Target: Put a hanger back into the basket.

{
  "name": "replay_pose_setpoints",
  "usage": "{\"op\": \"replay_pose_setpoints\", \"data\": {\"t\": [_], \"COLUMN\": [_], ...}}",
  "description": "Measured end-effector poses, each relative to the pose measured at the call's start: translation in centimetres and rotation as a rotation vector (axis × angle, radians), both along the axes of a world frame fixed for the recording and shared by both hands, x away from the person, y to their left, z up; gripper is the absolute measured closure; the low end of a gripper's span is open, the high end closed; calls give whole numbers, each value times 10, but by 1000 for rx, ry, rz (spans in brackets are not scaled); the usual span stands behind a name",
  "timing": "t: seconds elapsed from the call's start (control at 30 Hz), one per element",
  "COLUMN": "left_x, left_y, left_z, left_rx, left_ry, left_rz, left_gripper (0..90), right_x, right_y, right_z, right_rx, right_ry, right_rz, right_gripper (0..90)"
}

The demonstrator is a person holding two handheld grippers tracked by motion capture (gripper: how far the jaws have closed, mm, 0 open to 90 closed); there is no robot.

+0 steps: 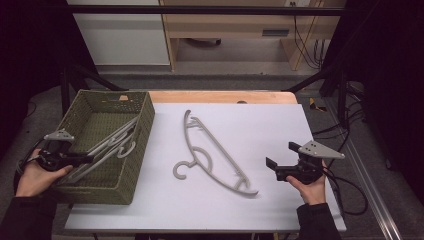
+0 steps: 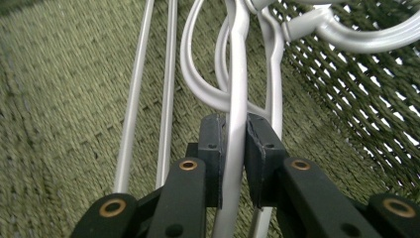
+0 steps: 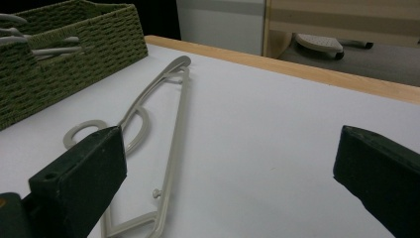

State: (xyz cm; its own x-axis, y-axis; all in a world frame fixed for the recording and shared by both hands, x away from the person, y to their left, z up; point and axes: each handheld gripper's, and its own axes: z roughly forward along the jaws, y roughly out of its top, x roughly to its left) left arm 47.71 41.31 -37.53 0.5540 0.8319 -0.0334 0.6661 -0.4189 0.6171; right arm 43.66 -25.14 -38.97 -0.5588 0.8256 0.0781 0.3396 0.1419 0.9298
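Left hand-held gripper (image 2: pixel 233 163) clamps a hanger (image 2: pixel 236 99) in the basket (image 1: pixel 145 125); right hand-held gripper (image 3: pixel 228 183) agape. Mid-tabletop hanger (image 1: pixel 212 150) (light, stiff, slick): grip its bar.

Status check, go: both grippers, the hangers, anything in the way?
Left gripper shut on a hanger in the basket. Right gripper open, empty. Beige hanger flat on the table, nothing blocking it.
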Motion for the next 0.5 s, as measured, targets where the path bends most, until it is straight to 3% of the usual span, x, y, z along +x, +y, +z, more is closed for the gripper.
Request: {"op": "replay_pose_setpoints", "data": {"t": [0.07,0.23,0.37,0.5], "left_x": [-1,-7,-13,-17], "left_y": [1,-3,-12,-25], "left_z": [0,10,20,25], "left_rx": [-30,-53,-86,-122], "left_ry": [-12,-49,-126,-200], "left_rz": [1,-8,-16,-14], "left_gripper": [772,743,688,564], "right_x": [0,0,0,0], "right_y": [0,2,2,3], "right_z": [0,-1,-1,0], "right_rx": [1,3,-2,-1], "right_ry": [0,2,1,-6], "right_rz": [1,5,8,7], "right_gripper": [3,3,3,3]}}
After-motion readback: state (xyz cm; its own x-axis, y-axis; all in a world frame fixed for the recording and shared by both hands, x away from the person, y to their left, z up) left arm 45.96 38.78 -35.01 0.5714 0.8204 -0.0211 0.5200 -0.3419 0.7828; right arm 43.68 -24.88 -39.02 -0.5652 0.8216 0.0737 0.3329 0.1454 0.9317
